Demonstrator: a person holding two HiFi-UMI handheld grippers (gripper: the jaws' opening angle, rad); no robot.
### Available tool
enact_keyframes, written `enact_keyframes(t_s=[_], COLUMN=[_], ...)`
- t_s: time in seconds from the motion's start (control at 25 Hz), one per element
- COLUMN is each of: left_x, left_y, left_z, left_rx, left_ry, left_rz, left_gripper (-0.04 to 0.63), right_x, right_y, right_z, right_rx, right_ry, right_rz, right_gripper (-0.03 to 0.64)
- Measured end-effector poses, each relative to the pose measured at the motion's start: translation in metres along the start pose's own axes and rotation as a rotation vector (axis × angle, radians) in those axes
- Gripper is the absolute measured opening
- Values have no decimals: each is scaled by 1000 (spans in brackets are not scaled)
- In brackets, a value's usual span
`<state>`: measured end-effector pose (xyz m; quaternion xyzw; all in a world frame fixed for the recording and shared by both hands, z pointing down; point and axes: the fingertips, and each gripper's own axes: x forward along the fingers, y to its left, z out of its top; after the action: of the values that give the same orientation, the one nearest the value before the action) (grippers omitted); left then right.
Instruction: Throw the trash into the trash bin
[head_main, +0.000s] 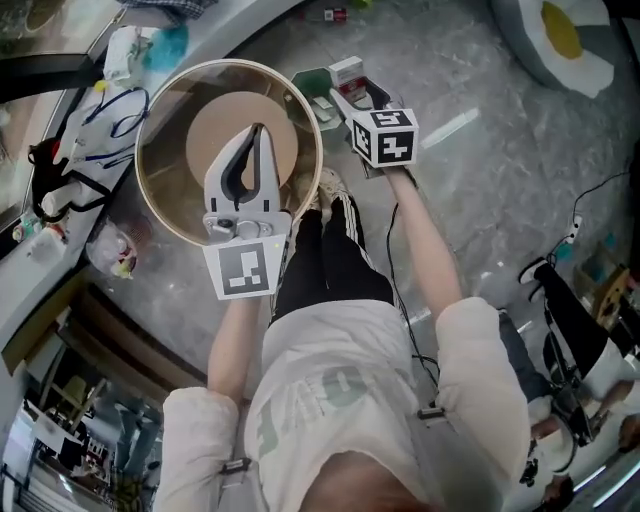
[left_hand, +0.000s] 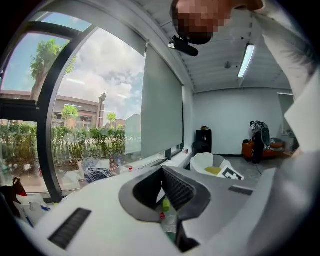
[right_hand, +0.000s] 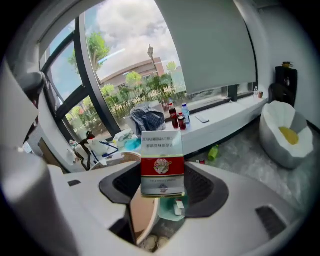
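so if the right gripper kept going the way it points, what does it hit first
Probably the floor beside the rim of the bin, near the green thing, not the bin itself. The box clamped in the right gripper would land first. Depth is hard to judge here.

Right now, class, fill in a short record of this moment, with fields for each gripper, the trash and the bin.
Left gripper: jaws together, nothing between them; over the bin's opening in the head view
Right gripper: closed on the box
Box: red and white carton, just right of the bin's rim in the head view
Bin: round, open-topped, on the floor
Task state: box not yet in the bin
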<state>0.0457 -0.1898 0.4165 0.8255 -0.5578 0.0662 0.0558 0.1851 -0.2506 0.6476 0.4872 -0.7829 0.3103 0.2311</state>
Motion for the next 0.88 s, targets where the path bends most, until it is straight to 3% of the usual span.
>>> enact_keyframes(t_s=[0.24,0.44,0.64,0.88], left_x=[9,5,-3,-9], left_y=[4,19,31,39], left_z=[-13,-26,-41,-47], left_rx=[-36,-36,-39,-37], left_ry=[25,62,91,108], left_rz=[0,23,47,45], left_gripper=[11,11,11,11], right_x=[52,72,92,107], right_y=[-13,-19,-29,-19], right_z=[-71,-101,-128,-123], right_rx=[-53,-94,-173,-164], right_ry=[223,331,393,362], right_rz=[-4,-18,-61,-73], right_gripper=[270,270,271,302])
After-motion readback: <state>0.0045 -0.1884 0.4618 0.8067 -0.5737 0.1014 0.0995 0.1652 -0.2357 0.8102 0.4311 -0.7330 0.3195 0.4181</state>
